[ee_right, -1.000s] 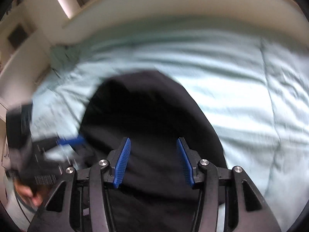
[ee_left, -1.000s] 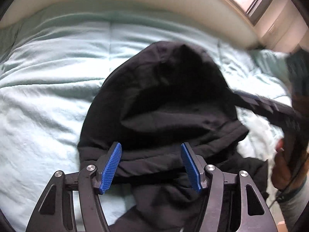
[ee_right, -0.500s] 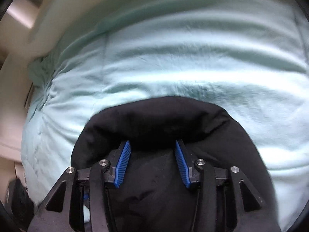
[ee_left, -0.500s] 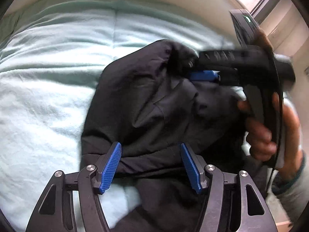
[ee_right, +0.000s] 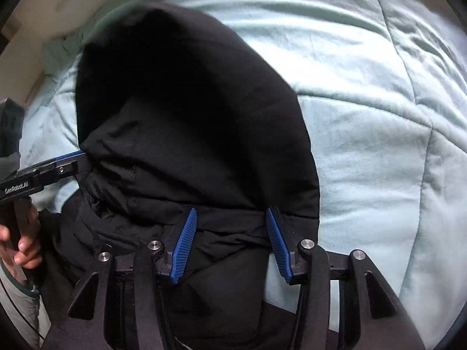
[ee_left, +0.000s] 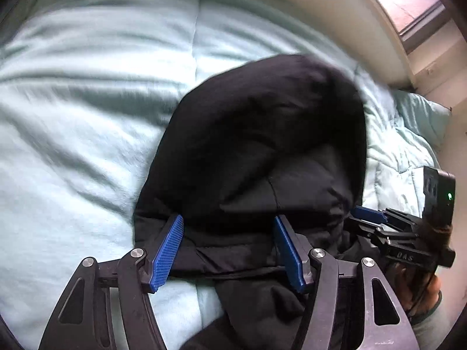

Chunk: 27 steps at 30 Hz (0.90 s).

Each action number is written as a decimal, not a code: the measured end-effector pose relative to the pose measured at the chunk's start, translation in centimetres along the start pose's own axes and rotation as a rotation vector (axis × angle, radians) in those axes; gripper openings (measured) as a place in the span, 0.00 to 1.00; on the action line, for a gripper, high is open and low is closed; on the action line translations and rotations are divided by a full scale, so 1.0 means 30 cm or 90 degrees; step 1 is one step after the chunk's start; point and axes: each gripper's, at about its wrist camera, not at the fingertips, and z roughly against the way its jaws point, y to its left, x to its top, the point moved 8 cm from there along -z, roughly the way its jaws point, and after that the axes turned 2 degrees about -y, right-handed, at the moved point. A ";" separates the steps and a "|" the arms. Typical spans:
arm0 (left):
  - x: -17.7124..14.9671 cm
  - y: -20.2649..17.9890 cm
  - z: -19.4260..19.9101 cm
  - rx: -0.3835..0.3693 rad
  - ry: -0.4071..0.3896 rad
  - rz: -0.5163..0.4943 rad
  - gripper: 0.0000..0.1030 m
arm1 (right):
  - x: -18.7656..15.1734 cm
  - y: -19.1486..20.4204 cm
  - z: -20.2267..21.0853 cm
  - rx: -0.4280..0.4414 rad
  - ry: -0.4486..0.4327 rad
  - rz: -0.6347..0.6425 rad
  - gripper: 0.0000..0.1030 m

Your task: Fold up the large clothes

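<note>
a black hooded garment (ee_left: 262, 145) lies bunched on a pale mint comforter (ee_left: 87, 102) that covers the bed. in the left wrist view its rounded hood fills the middle of the frame and reaches toward 1 o'clock, with a folded hem band running across just beyond the left tongs (ee_left: 229, 245). those tongs stand apart, their blue ribbed pads (ee_left: 167, 252) on either side of the hem band with nothing pinched between them; more black cloth trails off toward 6 o'clock under the right-hand finger.

at 4 o'clock in that view the right tongs (ee_left: 368, 215) come in from the side, a blue pad tip at the edge of the dark cloth, held by a hand (ee_left: 423, 288) low at the frame edge. whether that tip touches the cloth cannot be told there.

in the right wrist view the garment (ee_right: 189, 116) rises from 6 o'clock toward 11 o'clock, the hood's dark opening at the centre. the right tongs (ee_right: 230, 243) are spread wide, the pads flanking a creased band of black fabric, none of it clamped. at 9 o'clock the left tongs (ee_right: 71, 157) show in side view, the tip right at the garment's edge, gripped by the left hand (ee_right: 22, 242). the comforter (ee_right: 379, 102) spreads out from 12 to 4 o'clock. a window (ee_left: 408, 3) sits at 1 o'clock in the left view.
</note>
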 end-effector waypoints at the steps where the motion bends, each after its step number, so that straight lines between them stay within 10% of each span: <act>1: 0.003 -0.007 0.031 -0.005 -0.010 -0.009 0.64 | 0.007 -0.002 0.027 0.010 -0.006 -0.002 0.52; 9: 0.126 0.041 0.266 -0.040 -0.077 -0.021 0.64 | 0.081 -0.057 0.236 0.039 -0.095 0.018 0.72; 19: 0.207 0.079 0.012 -0.124 0.072 0.009 0.65 | 0.290 -0.131 0.102 0.100 -0.049 0.015 0.72; 25: 0.222 0.098 -0.058 -0.182 0.079 0.055 0.65 | 0.302 -0.088 -0.061 0.134 0.003 0.029 0.71; 27: 0.221 0.089 -0.039 -0.163 0.050 0.035 0.43 | 0.293 -0.068 -0.055 0.122 0.003 0.051 0.59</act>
